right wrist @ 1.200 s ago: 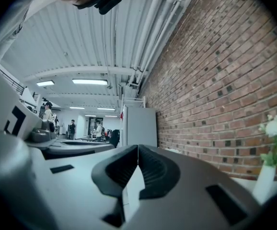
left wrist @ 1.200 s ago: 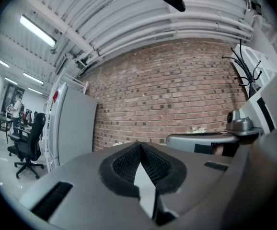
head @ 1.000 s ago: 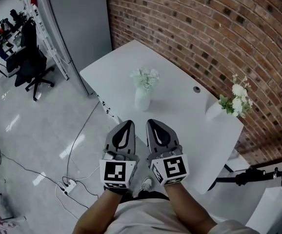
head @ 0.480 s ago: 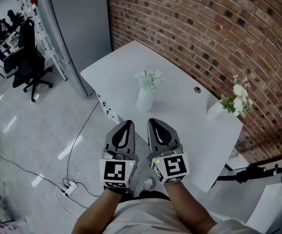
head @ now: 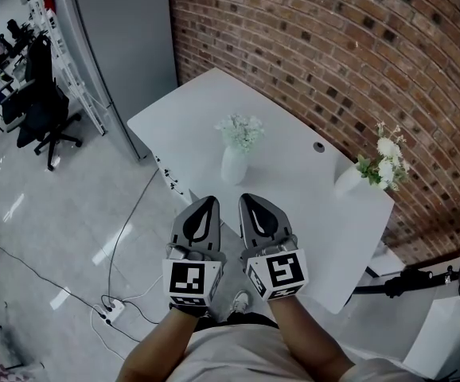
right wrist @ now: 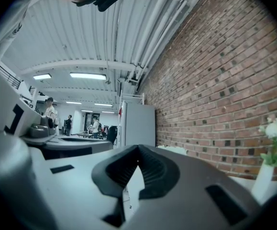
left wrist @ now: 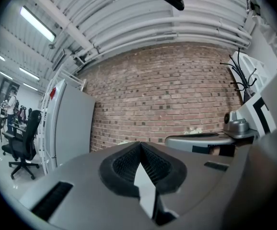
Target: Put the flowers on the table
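- At far left, a black office chair (head: 45, 110) stands on a glossy floor beside a tall grey cabinet (head: 126, 38), well apart from the work area.
- The left gripper (head: 207, 208) is held level and low, close to the person's body. Its jaws are pressed together with nothing between them.
- A white table (head: 182, 114) runs diagonally along a brick wall (head: 357, 46).
- Near the table's middle, a white vase of pale flowers (head: 237, 145) stands upright. It is ahead of both grippers and touches neither.
- The right gripper (head: 251, 208) sits just beside the left one. Its jaws are also clenched and empty.
- At the table's right end, near the wall, a second vase (head: 377, 169) stands upright, with white blooms and green leaves.
- Judgement: both bunches of flowers already stand on the table and neither gripper holds anything. So no carrying step is in hand, and the task looks either finished or not yet begun.
- If a vase must be handled next, a gripper would have to open its jaws, reach forward over the table edge and close gently around the vase's narrow body, keeping it upright.
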